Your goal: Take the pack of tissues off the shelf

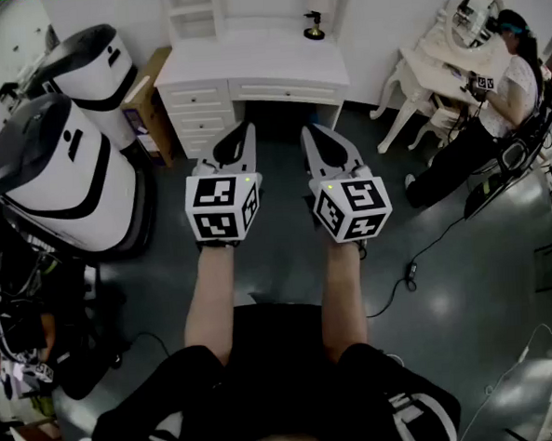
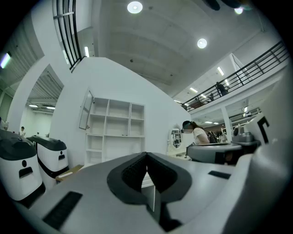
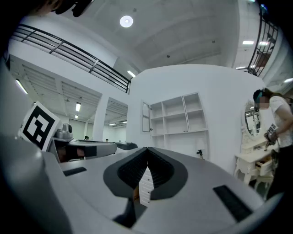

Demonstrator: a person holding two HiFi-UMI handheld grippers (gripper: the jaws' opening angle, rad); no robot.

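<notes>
No pack of tissues shows in any view. A white shelf unit (image 1: 193, 13) stands against the wall above a white desk with drawers (image 1: 249, 77). Its compartments (image 2: 114, 130) (image 3: 178, 116) look bare in both gripper views. The left gripper (image 1: 245, 129) (image 2: 146, 153) and the right gripper (image 1: 310, 129) (image 3: 147, 149) are held side by side at arm's length, short of the desk and pointing toward it. Each has its jaws together at the tips with nothing between them. A small dark figurine (image 1: 314, 26) (image 3: 199, 153) stands on the desk top.
Two large white-and-black machines (image 1: 68, 172) (image 1: 94, 68) stand on the left, with a cardboard box (image 1: 142, 93) by the desk. At the right a person (image 1: 493, 108) sits at a white vanity table (image 1: 434, 65). A cable (image 1: 410, 272) lies on the dark floor.
</notes>
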